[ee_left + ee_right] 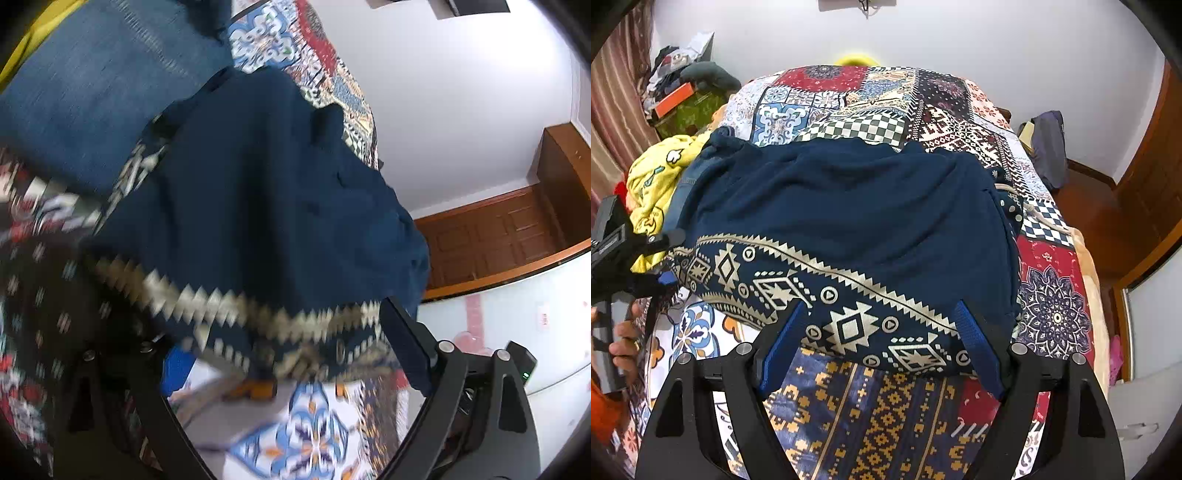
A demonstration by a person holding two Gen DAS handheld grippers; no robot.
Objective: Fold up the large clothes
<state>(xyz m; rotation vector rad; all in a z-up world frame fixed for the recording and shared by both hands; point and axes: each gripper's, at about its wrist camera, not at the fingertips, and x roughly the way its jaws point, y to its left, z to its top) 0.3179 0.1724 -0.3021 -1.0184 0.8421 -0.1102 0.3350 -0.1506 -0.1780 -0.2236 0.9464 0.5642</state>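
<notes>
A navy garment (849, 206) with a cream geometric hem band (849, 325) lies spread on the patchwork bed cover (886, 103). My right gripper (881, 306) hovers at the near hem. Its blue-padded fingers (785, 347) stand wide apart with the band lying between them, and neither pad presses on it. My left gripper (670, 258) is at the hem's left corner, held by a hand (624, 339). In the blurred left wrist view the garment (258, 184) drapes across my left gripper (258, 332). Its right finger (402, 343) shows, the left fingertip is hidden by cloth, and the jaws stand wide.
A yellow printed cloth (653, 177) and blue denim (92, 92) lie on the bed left of the garment. Cluttered boxes and clothes (683, 99) are heaped at the back left. A dark bag (1045, 147) leans by the bed's right side, with a wooden door (1145, 177) beyond it.
</notes>
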